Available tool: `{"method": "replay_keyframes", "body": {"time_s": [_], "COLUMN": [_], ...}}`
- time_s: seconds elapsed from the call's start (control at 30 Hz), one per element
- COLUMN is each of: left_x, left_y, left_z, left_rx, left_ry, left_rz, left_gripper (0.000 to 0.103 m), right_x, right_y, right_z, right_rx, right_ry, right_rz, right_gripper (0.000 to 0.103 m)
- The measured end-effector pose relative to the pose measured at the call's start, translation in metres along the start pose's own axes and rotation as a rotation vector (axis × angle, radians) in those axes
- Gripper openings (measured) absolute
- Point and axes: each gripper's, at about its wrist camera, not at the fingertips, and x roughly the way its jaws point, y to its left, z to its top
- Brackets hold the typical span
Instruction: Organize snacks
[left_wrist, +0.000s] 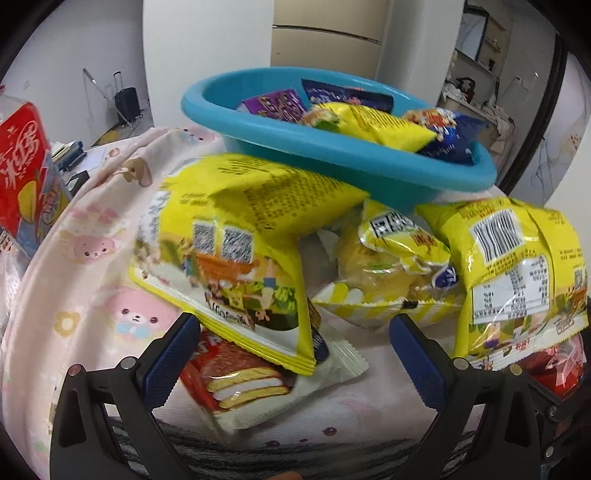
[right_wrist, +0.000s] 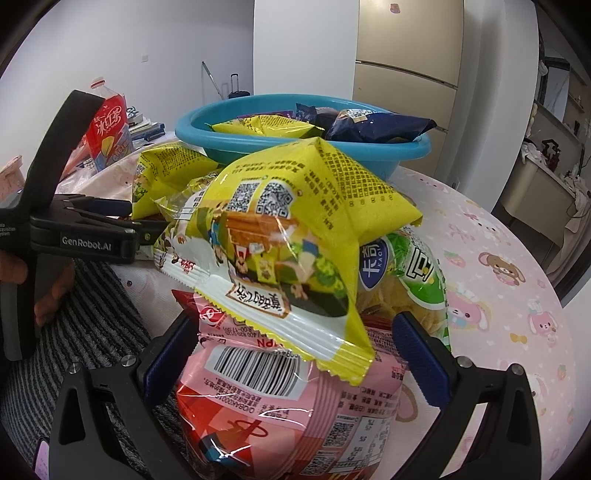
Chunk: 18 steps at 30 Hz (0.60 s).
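We see our left gripper (left_wrist: 295, 354), black arms with blue ribbed pads, filling the bottom of its own view, jaws spread wide and gripping nothing. In the right wrist view it enters from the left edge (right_wrist: 122, 225), a hand (right_wrist: 44, 291) around its handle. Our right gripper (right_wrist: 295, 354) sits low in frame, likewise spread wide.

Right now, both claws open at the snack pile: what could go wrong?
1. The right claw straddles two overlapping packets, the yellow bag lying on the pink packet; closing may pinch both or crush them.
2. The left claw sits over the pie packet, which is tucked under another yellow bag; pulling it could drag that bag.
3. The blue basin seems to rest partly on that bag, so it could shift.
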Motion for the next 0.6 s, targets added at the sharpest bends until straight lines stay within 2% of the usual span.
{"method": "replay_keyframes", "body": {"time_s": [0.13,0.27,0.33,0.4,0.47,0.6], "left_x": [-0.001,-0.01,-0.024,-0.045,-0.068,-0.097], "left_y": [0.012,0.008,0.005,0.001,-0.002,-0.005], "left_z": [0.002,0.002,0.0,-0.007,-0.016,-0.033], "left_rx": [-0.052,-0.036,-0.02,-0.005,0.012,0.023], "left_ry": [-0.007,-0.048,-0.11,-0.206,-0.315,-0.41], "left_rz": [-0.012,0.01,0.025,0.017,0.014,-0.006], "left_gripper": [0.103,0.103,0.103,0.103,0.103,0.103], "right_x": [0.0,-0.005,-0.021,-0.047,-0.064,-0.073], "right_y": [0.0,0.0,0.001,0.005,0.008,0.014], "right_z": [0.0,0.0,-0.001,-0.005,-0.009,-0.013], "right_rx": [0.0,0.005,-0.002,-0.027,-0.046,-0.068], "right_ry": [-0.002,-0.028,-0.102,-0.235,-0.326,-0.369], "right_rz": [-0.001,-0.011,-0.022,-0.013,-0.013,0.004], "right_gripper": [0.103,0.103,0.103,0.103,0.103,0.103]}}
